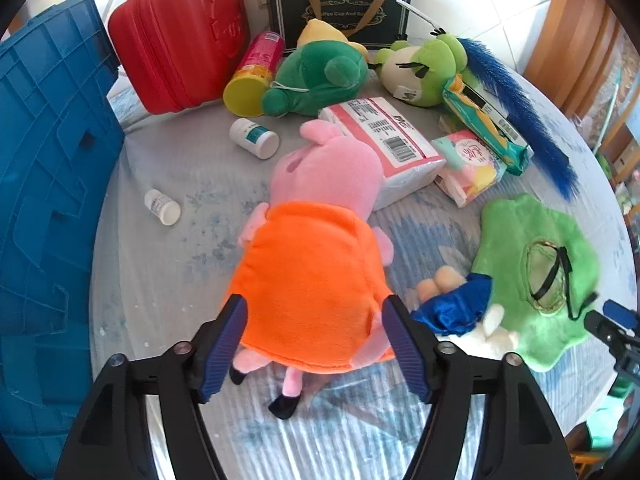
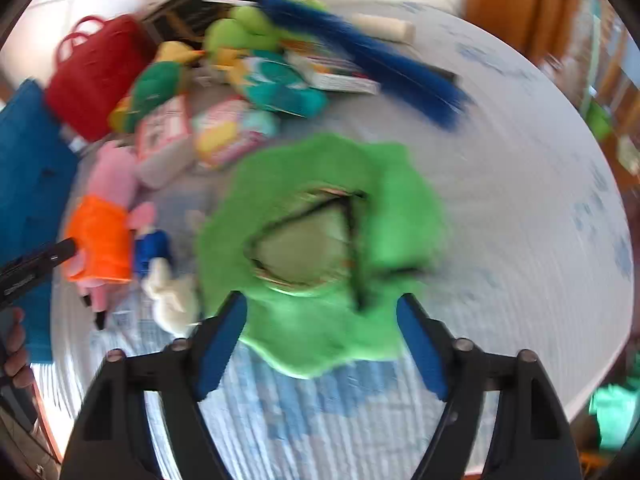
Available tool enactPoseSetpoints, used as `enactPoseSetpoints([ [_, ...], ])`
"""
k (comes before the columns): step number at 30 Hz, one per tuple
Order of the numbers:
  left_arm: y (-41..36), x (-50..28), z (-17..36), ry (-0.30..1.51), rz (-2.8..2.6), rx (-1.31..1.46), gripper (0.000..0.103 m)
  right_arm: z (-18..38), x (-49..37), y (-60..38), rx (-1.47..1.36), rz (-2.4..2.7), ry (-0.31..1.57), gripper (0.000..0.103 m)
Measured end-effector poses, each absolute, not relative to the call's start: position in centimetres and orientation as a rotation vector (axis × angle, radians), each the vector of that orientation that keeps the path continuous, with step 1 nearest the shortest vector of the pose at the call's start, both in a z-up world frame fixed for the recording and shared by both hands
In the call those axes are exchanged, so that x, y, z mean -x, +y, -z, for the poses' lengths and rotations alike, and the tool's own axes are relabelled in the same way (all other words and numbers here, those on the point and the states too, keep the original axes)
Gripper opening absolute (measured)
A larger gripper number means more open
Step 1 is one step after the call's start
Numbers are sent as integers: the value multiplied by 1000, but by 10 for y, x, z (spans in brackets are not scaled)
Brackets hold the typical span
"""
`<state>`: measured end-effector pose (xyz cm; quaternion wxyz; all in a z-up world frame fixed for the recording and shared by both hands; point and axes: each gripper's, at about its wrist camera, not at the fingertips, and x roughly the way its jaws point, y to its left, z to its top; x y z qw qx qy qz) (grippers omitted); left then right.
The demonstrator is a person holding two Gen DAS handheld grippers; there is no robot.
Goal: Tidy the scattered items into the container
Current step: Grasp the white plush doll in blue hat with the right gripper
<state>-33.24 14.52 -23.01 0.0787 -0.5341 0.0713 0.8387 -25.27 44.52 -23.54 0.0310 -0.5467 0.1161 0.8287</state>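
A pink pig plush in an orange dress lies face down on the round table. My left gripper is open, its fingers on either side of the dress's lower part, not closed on it. A flat green plush piece with a hole and black straps lies on the table; my right gripper is open with its near edge between the fingers. The right view is blurred. The blue crate stands at the left. The pig also shows in the right wrist view.
A red case, black gift bag, green plush toys, white bottles, tissue packs, a blue feather duster and a small blue-and-white doll crowd the table. The table edge curves at right.
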Motion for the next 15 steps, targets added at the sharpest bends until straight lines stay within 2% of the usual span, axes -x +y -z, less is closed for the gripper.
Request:
enactPoseSetpoints([
  [4,136,332,228,194,-2527,1604,74,237,270,406,1767,-2646,296,77],
  [6,129,332,230,173,-2535,1619,74,240,276,387,1803,-2682,243,72],
  [8,123,332,231,164,-2540,1629,74,244,282,366,1841,-2718,177,60],
  [9,121,332,231,162,-2542,1632,74,247,285,358,1860,-2729,152,59],
  [15,121,340,233,146,-2532,1635,74,272,301,316,1978,-2751,-29,59],
])
